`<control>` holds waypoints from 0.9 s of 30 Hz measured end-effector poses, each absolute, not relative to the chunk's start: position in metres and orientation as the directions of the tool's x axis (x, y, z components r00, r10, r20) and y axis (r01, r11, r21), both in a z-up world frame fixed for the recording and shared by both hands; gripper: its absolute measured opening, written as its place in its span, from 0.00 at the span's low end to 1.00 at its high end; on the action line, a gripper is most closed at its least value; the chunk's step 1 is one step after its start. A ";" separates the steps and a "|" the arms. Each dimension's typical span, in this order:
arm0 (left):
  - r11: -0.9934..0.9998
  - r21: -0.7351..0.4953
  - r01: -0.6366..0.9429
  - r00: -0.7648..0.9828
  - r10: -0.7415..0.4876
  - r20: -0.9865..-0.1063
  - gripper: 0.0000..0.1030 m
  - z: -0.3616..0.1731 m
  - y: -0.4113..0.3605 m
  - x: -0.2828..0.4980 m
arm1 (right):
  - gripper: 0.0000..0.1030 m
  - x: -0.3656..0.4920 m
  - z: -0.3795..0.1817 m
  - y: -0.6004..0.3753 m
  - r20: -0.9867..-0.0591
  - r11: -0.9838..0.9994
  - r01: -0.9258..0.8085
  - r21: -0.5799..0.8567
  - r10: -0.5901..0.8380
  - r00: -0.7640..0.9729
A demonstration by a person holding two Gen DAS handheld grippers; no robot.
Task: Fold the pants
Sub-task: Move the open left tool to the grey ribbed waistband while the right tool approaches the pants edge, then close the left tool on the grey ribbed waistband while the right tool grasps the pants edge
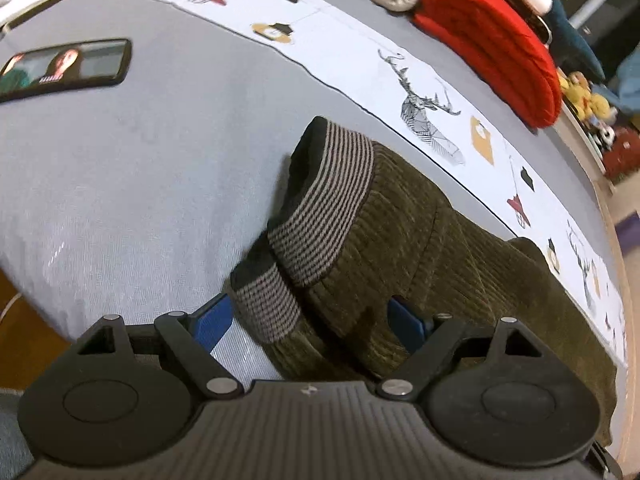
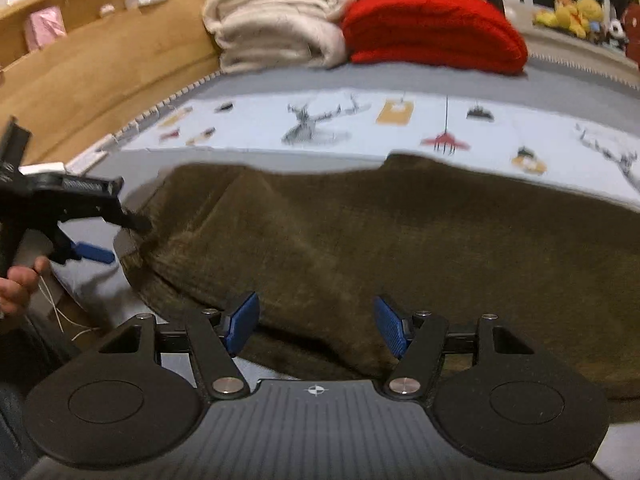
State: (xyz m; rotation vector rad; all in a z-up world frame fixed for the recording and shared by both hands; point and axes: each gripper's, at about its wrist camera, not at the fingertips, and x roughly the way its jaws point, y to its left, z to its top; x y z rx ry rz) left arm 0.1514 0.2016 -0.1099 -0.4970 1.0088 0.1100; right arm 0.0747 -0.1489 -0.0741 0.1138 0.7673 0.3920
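Olive corduroy pants [image 2: 380,240] lie across the grey bed cover [image 1: 120,168]. Their two striped knit cuffs [image 1: 324,204] are stacked at one end, seen close up in the left wrist view. My left gripper [image 1: 310,320] is open, its blue pads [image 1: 212,320] set either side of the lower cuff without pressing it. It also shows at the left of the right wrist view, as the left gripper [image 2: 120,238] held by a hand [image 2: 16,284] at the pants' end. My right gripper [image 2: 316,324] hangs open over the near edge of the pants, nothing pinched.
A phone [image 1: 66,66] lies on the cover at the far left. A printed white strip [image 1: 432,120] runs behind the pants. Folded red [image 2: 432,28] and cream [image 2: 276,20] blankets sit at the back. A tan padded bed wall [image 2: 100,72] rises on the left; plush toys [image 1: 584,96] lie beyond.
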 end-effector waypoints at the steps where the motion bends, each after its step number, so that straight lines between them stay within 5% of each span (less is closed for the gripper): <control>1: 0.888 -0.344 -0.305 0.531 -0.141 -0.835 0.86 -0.111 0.202 0.153 | 0.64 0.073 -0.076 -0.145 -0.661 0.924 -0.285 0.255 0.382 0.646; 12: 0.935 -0.255 -0.248 0.524 -0.093 -0.847 0.86 -0.107 0.198 0.155 | 0.64 0.068 -0.094 -0.132 -0.692 0.904 -0.162 0.397 0.410 0.594; 20: 0.910 -0.328 -0.254 0.516 -0.159 -0.842 0.86 -0.110 0.201 0.161 | 0.63 0.072 -0.102 -0.134 -0.597 0.747 -0.085 0.659 0.588 0.546; 27: 0.936 -0.222 -0.271 0.445 -0.082 -0.892 0.86 -0.122 0.184 0.177 | 0.63 0.093 -0.136 -0.145 -0.571 0.591 0.173 0.788 0.595 0.566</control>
